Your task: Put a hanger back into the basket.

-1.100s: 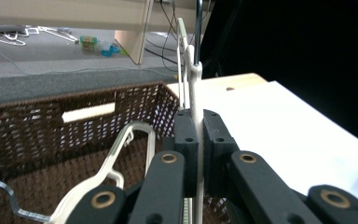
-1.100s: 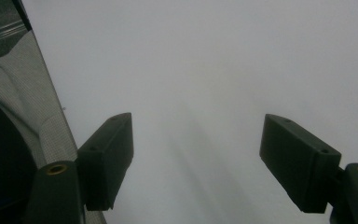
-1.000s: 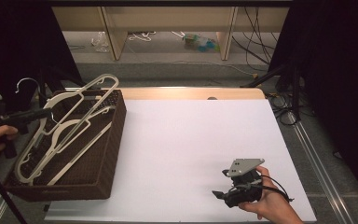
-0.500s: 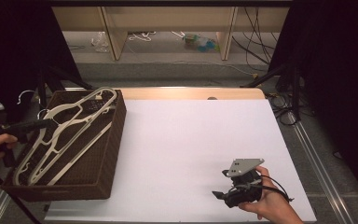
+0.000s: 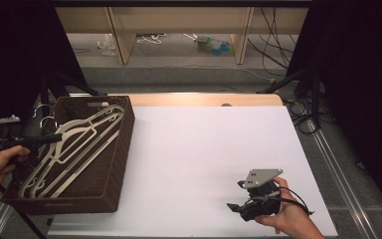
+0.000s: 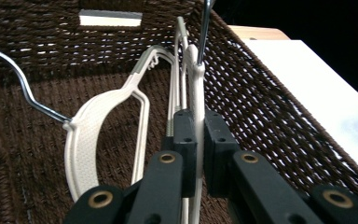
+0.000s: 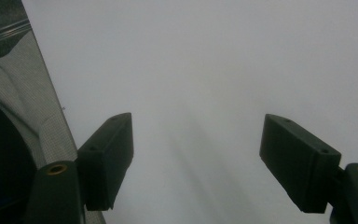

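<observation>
The left gripper is clamping its jaws on a white hanger inside the brown wicker basket, where more hangers are lying. Well right of the basket, the right gripper is resting over the white table, its jaws standing wide apart and holding nothing.

In the left gripper view, the closed black jaws of the left gripper cover the neck of the cream plastic hanger they clamp; its steel hook runs off the top edge. A second cream hanger's lower part is cut off at the bottom. In the high view, the dark brown woven basket's near wall hides the hangers' lower ends, and the right gripper's jaws are too dark to separate.
</observation>
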`<state>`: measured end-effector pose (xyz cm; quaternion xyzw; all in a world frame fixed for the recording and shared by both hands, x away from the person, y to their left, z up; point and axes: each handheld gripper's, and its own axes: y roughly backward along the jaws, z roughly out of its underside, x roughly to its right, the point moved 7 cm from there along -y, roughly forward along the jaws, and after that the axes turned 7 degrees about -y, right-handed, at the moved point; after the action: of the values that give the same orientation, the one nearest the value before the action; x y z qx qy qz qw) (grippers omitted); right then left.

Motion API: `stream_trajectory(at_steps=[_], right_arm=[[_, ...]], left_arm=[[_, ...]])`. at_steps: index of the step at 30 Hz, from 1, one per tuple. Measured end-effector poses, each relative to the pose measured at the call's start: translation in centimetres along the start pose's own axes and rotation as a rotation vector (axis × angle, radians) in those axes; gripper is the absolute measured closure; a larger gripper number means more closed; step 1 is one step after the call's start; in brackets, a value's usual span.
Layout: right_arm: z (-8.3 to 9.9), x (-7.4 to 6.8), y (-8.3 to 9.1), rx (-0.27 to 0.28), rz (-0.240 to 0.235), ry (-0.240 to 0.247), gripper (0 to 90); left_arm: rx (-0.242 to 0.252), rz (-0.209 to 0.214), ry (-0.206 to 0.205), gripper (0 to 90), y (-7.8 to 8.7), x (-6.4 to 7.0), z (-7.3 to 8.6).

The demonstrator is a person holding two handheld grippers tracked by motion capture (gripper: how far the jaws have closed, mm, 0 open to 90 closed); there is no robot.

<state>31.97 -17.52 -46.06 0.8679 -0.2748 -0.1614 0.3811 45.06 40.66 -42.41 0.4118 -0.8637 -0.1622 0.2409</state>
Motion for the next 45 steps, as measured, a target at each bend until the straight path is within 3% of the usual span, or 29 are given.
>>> stream_trajectory(at_steps=[3,6,7,8,11,12,13,15,18,23,26,28,30,32,33,34,37,38,41,43,44,45], right_arm=[[-0.1,0.3,0.1,0.011,0.009,-0.002,26.6],[0.0,0.4,0.2,0.001,0.005,-0.009,26.6],[0.0,0.4,0.2,0.000,0.002,-0.005,26.6],[0.0,0.4,0.2,0.000,0.002,-0.005,26.6],[-0.1,0.4,0.0,0.012,0.007,-0.007,26.6],[-0.1,0.3,0.2,0.002,-0.005,-0.010,26.6],[-0.1,0.4,0.1,0.010,-0.004,-0.007,26.6],[-0.2,0.5,0.1,0.031,0.009,-0.024,26.6],[-0.3,0.6,0.1,0.047,0.006,-0.034,26.5],[-0.7,1.1,0.3,0.088,0.014,-0.050,25.2],[-1.2,1.5,0.4,0.137,0.027,-0.073,24.1],[-1.4,1.9,0.6,0.179,0.045,-0.094,22.9],[-1.6,2.1,0.7,0.209,0.047,-0.112,22.9],[-1.7,2.2,0.8,0.228,0.043,-0.128,22.8],[-1.7,2.4,0.9,0.236,0.049,-0.131,22.7],[-1.7,2.4,0.9,0.236,0.049,-0.131,22.7],[-1.8,2.7,0.9,0.263,0.055,-0.147,22.3],[-1.8,2.7,0.9,0.263,0.055,-0.147,22.3],[-1.9,2.9,1.2,0.295,0.062,-0.157,20.5],[-1.9,3.0,1.3,0.298,0.068,-0.164,19.3],[-1.9,3.1,1.3,0.303,0.076,-0.165,17.9],[-1.9,3.1,1.4,0.307,0.074,-0.172,17.4]], left_arm=[[0.018,-0.045,0.026,84.2,0.0,-0.5,0.2],[0.019,-0.068,0.012,79.9,0.3,-0.7,0.3],[0.018,-0.089,0.012,73.9,0.5,-0.8,0.2],[0.023,-0.109,0.010,73.9,0.8,-1.0,0.2],[0.050,-0.115,0.003,73.6,1.6,-0.9,-0.2],[0.079,-0.129,-0.041,67.1,2.2,-0.7,-0.9],[0.102,-0.120,-0.091,66.0,2.4,-0.6,-1.3],[0.118,-0.130,-0.079,63.9,2.6,-0.1,-1.5],[0.147,-0.170,-0.048,57.1,3.3,1.4,-2.1],[0.174,-0.208,-0.105,47.7,4.0,5.2,-2.9],[0.180,-0.180,-0.141,41.8,3.6,7.6,-3.2],[0.207,-0.140,-0.150,38.5,3.2,10.1,-3.5],[0.216,-0.134,-0.160,37.5,3.0,10.9,-3.5],[0.222,-0.125,-0.182,37.1,2.6,12.3,-3.6],[0.234,-0.111,-0.199,36.7,2.2,13.8,-3.7],[0.234,-0.111,-0.199,36.2,2.2,13.8,-3.7],[0.241,-0.059,-0.234,34.7,0.8,16.9,-3.3],[0.241,-0.059,-0.234,34.3,0.8,16.9,-3.3],[0.232,-0.026,-0.240,32.1,-0.2,18.8,-2.5],[0.226,-0.015,-0.275,31.8,-1.1,19.7,-2.0],[0.201,-0.006,-0.260,31.7,-1.6,20.5,-1.3],[0.211,0.002,-0.263,31.7,-2.2,21.0,-1.0]])
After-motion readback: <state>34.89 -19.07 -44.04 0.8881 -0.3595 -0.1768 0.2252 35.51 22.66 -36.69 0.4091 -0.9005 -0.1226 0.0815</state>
